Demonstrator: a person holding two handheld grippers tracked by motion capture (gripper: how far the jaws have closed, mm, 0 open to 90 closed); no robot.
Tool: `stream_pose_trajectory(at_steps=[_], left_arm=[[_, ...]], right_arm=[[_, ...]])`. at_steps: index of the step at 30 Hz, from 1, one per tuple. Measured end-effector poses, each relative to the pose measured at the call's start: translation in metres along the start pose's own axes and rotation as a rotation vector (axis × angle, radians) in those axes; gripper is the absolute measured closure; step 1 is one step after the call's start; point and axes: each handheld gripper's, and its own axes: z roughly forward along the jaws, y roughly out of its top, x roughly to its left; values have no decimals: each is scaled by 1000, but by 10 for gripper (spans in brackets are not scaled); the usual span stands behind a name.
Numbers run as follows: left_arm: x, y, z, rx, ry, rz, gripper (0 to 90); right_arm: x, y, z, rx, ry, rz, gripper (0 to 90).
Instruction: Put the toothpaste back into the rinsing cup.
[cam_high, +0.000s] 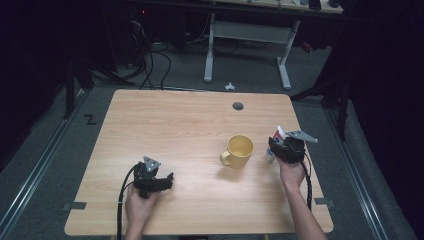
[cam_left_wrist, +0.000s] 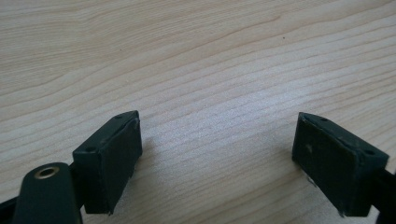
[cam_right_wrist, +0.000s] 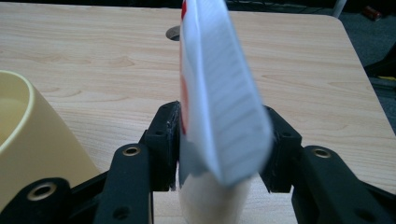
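Observation:
A yellow mug (cam_high: 238, 150) stands right of the middle of the wooden table (cam_high: 175, 120), its handle toward the front left. Just to the mug's right, my right gripper (cam_high: 281, 147) is shut on a white tube with red print (cam_high: 278, 134). In the right gripper view the tube (cam_right_wrist: 219, 102) stands upright between the jaws, crimped end up, and the mug (cam_right_wrist: 32, 140) sits close by on the left. My left gripper (cam_high: 159, 182) rests low at the table's front left. Its jaws (cam_left_wrist: 217, 154) stand wide open over bare wood with nothing between them.
A round cable hole (cam_high: 238, 106) sits near the table's far edge. Beyond the table are a white desk frame (cam_high: 247, 32) and cables on the floor (cam_high: 150, 65). The table's right edge (cam_high: 315, 165) runs close to my right hand.

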Motion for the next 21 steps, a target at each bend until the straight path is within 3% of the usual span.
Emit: stream_pose_trajectory(at_steps=[12, 21], left_arm=[[0, 0, 0, 0, 0, -1, 163], [0, 0, 0, 0, 0, 0, 162]], right_arm=[[0, -2, 9, 29, 7, 9, 563], [-1, -3, 12, 27, 21, -12, 612]])
